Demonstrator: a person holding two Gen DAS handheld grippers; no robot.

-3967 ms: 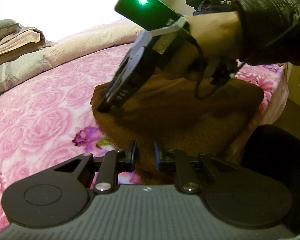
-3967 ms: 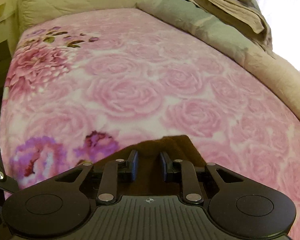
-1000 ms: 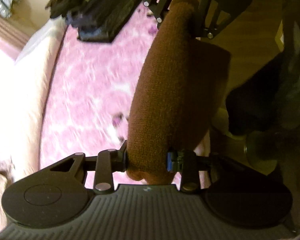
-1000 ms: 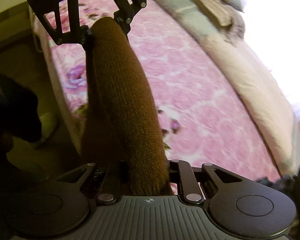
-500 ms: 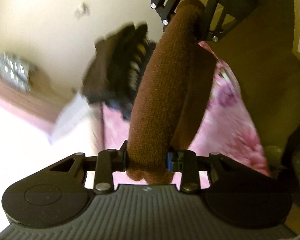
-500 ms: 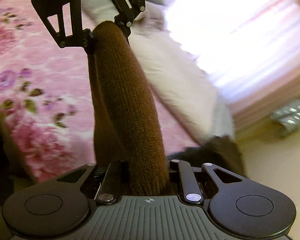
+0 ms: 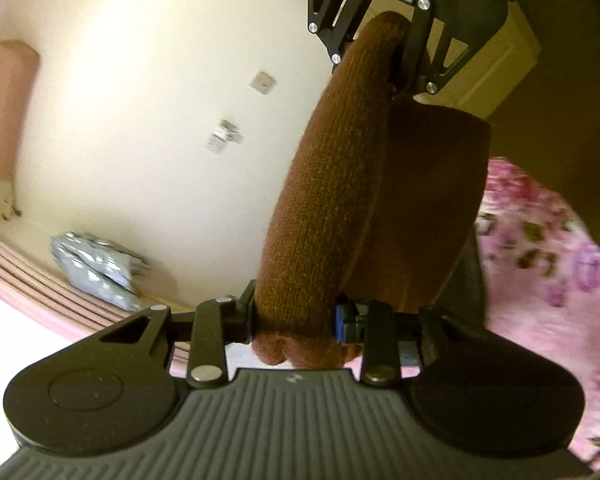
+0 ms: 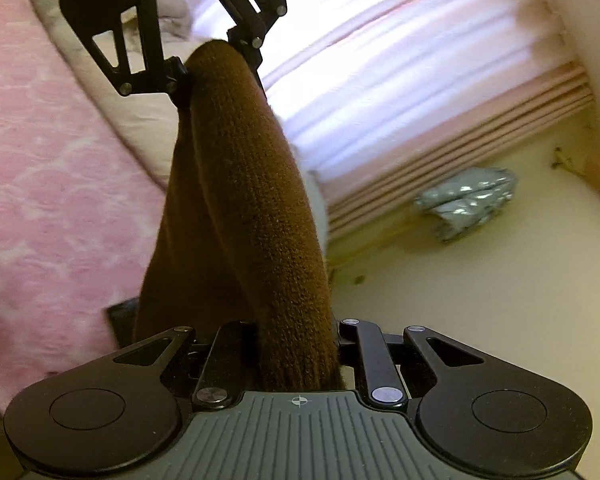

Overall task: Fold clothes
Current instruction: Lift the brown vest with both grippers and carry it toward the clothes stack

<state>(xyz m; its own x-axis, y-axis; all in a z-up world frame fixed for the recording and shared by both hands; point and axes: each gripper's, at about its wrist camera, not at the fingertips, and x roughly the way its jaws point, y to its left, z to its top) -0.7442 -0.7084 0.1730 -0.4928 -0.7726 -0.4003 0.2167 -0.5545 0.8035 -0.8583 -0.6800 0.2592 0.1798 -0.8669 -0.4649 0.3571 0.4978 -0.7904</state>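
Note:
A brown knitted garment [image 7: 336,200], folded into a thick bundle, hangs in the air stretched between my two grippers. My left gripper [image 7: 296,316] is shut on one end of it. The right gripper [image 7: 384,52] shows at the top of the left wrist view, clamped on the far end. In the right wrist view the same brown garment [image 8: 256,208] runs from my right gripper [image 8: 296,344], shut on it, up to the left gripper [image 8: 216,60]. A loose layer of the garment droops below the taut fold.
The bed with its pink rose blanket [image 8: 52,184] lies below and to one side; a pink blanket corner [image 7: 548,264] also shows. A beige quilt [image 8: 140,120], bright pink curtains [image 8: 400,92], a cream wall [image 7: 140,100] and a silvery crumpled bag [image 8: 468,200] surround.
Both grippers closed on the brown garment and lifted it off the bed. Over the last second they have swung it round, so wall and curtains replace the bed behind it.

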